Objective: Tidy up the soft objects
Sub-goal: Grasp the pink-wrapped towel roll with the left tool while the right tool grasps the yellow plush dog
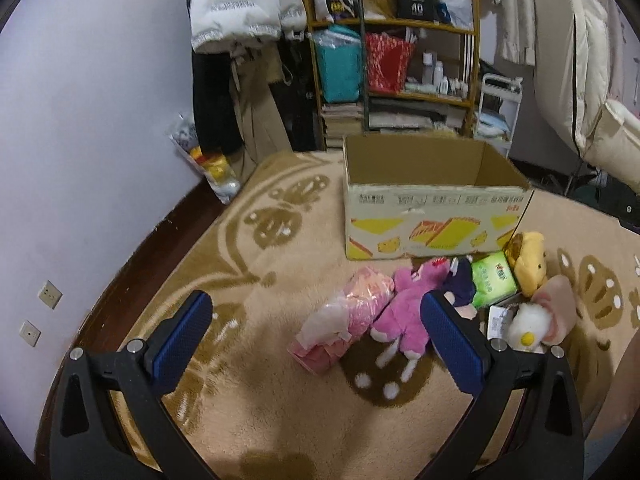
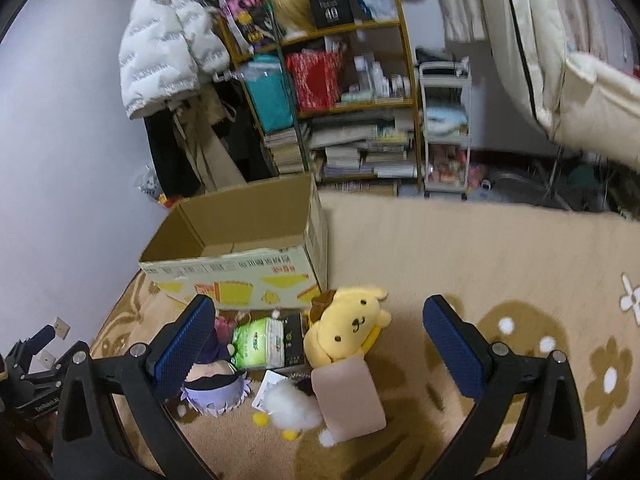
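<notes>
With both the left hand-held gripper (image 1: 318, 320) and right hand-held gripper (image 2: 320, 324) released, we lower the right squarely over the yellow plush dog (image 2: 346, 326), at twelve o'clock between its fingers, and afterwards carry it to the cardboard box (image 2: 240, 268) at eleven o'clock.

I saw the open cardboard box (image 1: 432, 220) standing upright on the carpet, yellow cake print on its near wall. Just in front of it lay the soft things in a loose row — a pink wrapped bundle (image 1: 344, 320), a pink plush (image 1: 404, 312) beside it, a purple-haired doll (image 2: 214, 384), a green tissue pack (image 2: 260, 342), a yellow dog plush (image 2: 348, 324) and a white duck plush (image 2: 288, 406) — all crowded close together.
</notes>
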`<state>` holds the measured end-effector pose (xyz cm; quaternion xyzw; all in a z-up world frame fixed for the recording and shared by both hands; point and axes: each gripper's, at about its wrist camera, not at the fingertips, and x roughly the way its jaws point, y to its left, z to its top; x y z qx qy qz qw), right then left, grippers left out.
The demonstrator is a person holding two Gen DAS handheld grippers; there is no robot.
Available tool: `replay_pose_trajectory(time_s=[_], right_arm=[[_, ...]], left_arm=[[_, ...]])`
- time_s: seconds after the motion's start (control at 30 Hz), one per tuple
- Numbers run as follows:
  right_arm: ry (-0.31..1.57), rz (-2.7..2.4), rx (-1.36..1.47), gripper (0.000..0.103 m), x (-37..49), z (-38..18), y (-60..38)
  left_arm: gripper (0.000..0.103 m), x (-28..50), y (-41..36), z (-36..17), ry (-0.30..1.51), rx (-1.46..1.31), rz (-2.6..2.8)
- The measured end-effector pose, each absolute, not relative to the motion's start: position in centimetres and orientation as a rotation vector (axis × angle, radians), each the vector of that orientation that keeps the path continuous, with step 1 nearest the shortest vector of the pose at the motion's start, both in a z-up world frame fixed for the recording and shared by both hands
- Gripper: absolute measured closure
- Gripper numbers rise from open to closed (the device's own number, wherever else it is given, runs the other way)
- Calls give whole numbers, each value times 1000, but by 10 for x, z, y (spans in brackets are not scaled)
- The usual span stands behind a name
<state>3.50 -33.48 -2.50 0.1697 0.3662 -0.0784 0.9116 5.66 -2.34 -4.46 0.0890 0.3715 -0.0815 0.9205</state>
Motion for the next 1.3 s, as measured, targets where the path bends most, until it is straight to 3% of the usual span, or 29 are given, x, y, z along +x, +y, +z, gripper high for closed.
replay_pose_trajectory(time_s=[0.77,1.3], right_arm=[[992,-167,433,0,109,-110,-358],[1001,-159,439,0,129,-135,-365]], left_arm=[[0,146,-49,-136,998,264,-181],[0,170,-47,-171,1099,203,-173]])
